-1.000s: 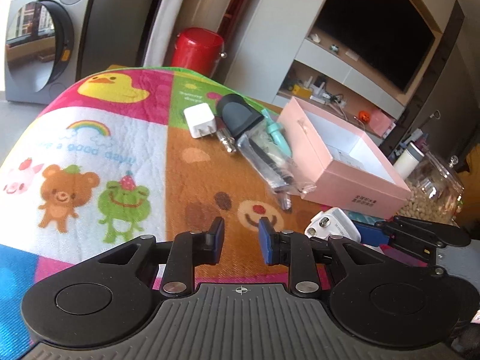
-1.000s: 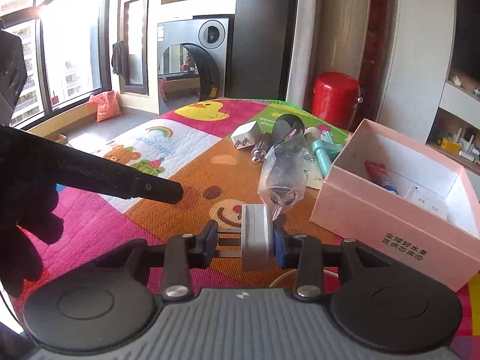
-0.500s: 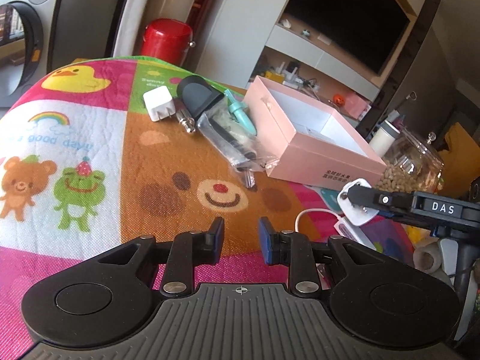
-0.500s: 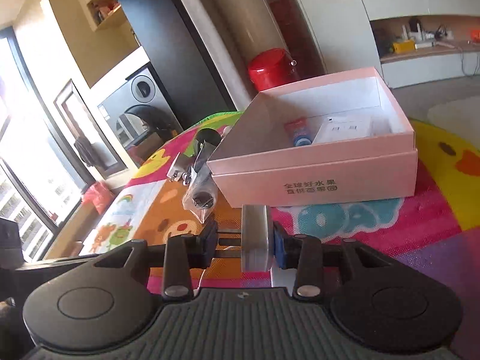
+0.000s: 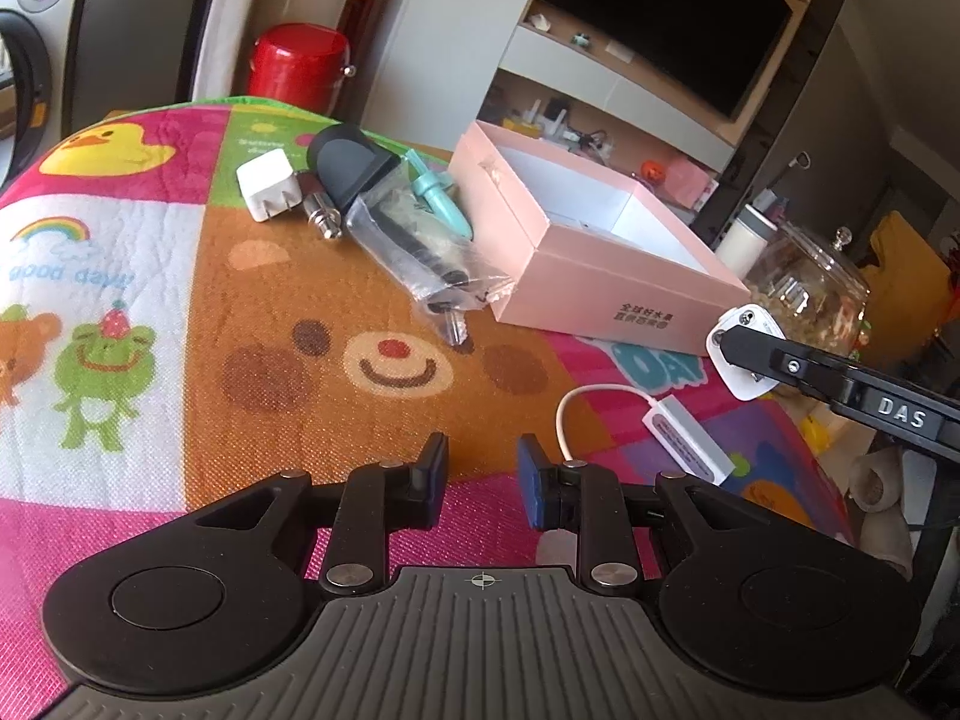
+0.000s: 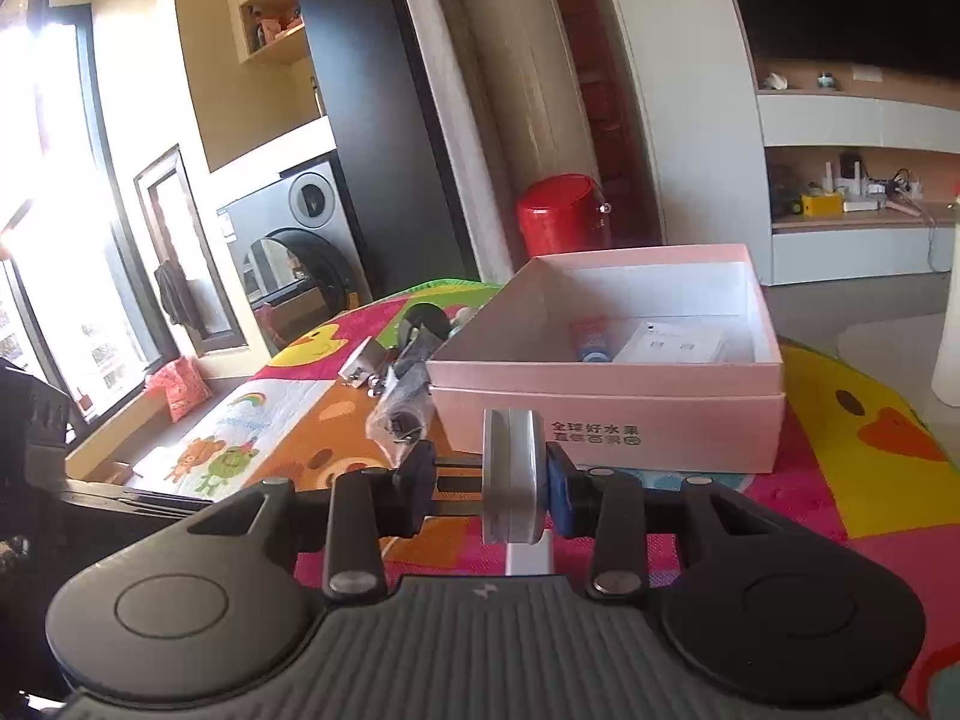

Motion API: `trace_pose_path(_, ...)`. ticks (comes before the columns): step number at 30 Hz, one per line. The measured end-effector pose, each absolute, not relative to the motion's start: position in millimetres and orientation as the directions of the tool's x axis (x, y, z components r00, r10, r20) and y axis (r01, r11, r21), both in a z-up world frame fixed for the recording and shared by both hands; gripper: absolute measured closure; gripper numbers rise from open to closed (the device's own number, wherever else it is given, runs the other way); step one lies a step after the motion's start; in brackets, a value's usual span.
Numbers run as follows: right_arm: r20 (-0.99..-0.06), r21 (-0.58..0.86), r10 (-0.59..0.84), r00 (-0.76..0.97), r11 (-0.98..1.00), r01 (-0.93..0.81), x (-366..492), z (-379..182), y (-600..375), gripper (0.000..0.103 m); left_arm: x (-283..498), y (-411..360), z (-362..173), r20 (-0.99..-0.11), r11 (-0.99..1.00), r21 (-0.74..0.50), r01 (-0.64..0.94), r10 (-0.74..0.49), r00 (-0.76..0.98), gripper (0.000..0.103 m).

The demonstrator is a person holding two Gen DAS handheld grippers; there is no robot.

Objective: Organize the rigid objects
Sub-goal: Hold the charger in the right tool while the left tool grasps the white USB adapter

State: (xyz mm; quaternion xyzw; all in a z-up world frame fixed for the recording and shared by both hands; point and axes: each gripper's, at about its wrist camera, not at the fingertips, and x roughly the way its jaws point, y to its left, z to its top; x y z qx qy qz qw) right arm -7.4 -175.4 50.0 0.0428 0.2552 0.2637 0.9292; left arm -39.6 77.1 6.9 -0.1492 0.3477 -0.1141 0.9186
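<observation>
My right gripper (image 6: 489,474) is shut on a white wall plug (image 6: 510,474), held just in front of the open pink box (image 6: 606,414); its metal prongs reach to the left finger. The left wrist view shows that plug (image 5: 741,333) hanging beside the pink box (image 5: 600,282). A red-and-blue tube (image 6: 591,339) and a white card (image 6: 672,345) lie inside the box. My left gripper (image 5: 483,465) is narrowly open above the mat with nothing between its fingers. On the mat lie a white charger cube (image 5: 267,192), a black part (image 5: 348,171), a clear bag (image 5: 420,246) and a white cabled adapter (image 5: 684,438).
A colourful children's mat (image 5: 180,300) covers the surface. A red canister (image 5: 297,69) stands behind its far edge. A glass jar (image 5: 804,294) and a white bottle (image 5: 744,237) sit to the right of the box. A washing machine (image 6: 300,252) stands at the back left.
My right gripper carried the white plug rightward, rolling as it went, from beside the clear bag to the front of the pink box. The left gripper drifted slightly; the cabled adapter now shows.
</observation>
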Motion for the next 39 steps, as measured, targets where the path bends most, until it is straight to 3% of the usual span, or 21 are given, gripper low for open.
trace_pose_path(2, -0.467, 0.104, 0.393, 0.792, 0.914, -0.392, -8, 49, -171, 0.066, -40, 75, 8, -0.603, 0.930, -0.350, 0.112, -0.316, 0.732, 0.075)
trace_pose_path(5, -0.438, -0.197, 0.132, 0.889, 0.951, -0.239, -10, 43, -156, 0.066, -40, 69, 10, -0.602, 0.929, -0.347, 0.131, -0.328, 0.728, 0.075)
trace_pose_path(7, -0.458, -0.157, 0.190, 0.869, 0.944, -0.289, -10, 46, -161, 0.066, -39, 64, 9, -0.606, 0.929, -0.342, 0.141, -0.333, 0.723, 0.075)
trace_pose_path(12, -0.446, -0.277, 0.083, 0.891, 0.934, -0.226, -10, 38, -150, 0.066, -40, 59, 9, -0.607, 0.928, -0.336, 0.161, -0.344, 0.716, 0.075)
trace_pose_path(14, -0.452, -0.203, 0.220, 0.865, 0.919, -0.339, -23, 48, -152, 0.066, -39, 60, 9, -0.606, 0.927, -0.340, 0.156, -0.343, 0.718, 0.075)
trace_pose_path(17, -0.383, -0.391, 0.119, 0.916, 0.877, -0.278, -31, 47, -133, 0.066, -40, 62, 8, -0.599, 0.923, -0.353, 0.153, -0.348, 0.721, 0.075)
trace_pose_path(22, -0.472, -0.198, 0.178, 0.864, 0.933, -0.300, -16, 54, -149, 0.066, -44, 64, 9, -0.591, 0.921, -0.355, 0.160, -0.354, 0.725, 0.075)
trace_pose_path(32, -0.510, -0.312, 0.096, 0.855, 0.905, -0.287, -18, 24, -135, 0.066, -47, 64, 16, -0.571, 0.912, -0.369, 0.180, -0.375, 0.731, 0.075)
trace_pose_path(34, -0.574, -0.227, 0.145, 0.806, 0.918, -0.327, -18, 20, -132, 0.066, -47, 62, 17, -0.572, 0.915, -0.362, 0.181, -0.371, 0.732, 0.075)
trace_pose_path(37, -0.626, -0.001, 0.350, 0.697, 0.893, -0.450, -23, 22, -129, 0.066, -48, 58, 21, -0.582, 0.921, -0.342, 0.185, -0.362, 0.728, 0.075)
trace_pose_path(39, -0.595, -0.046, 0.339, 0.729, 0.891, -0.451, -29, 23, -123, 0.066, -49, 53, 24, -0.588, 0.925, -0.328, 0.191, -0.358, 0.726, 0.075)
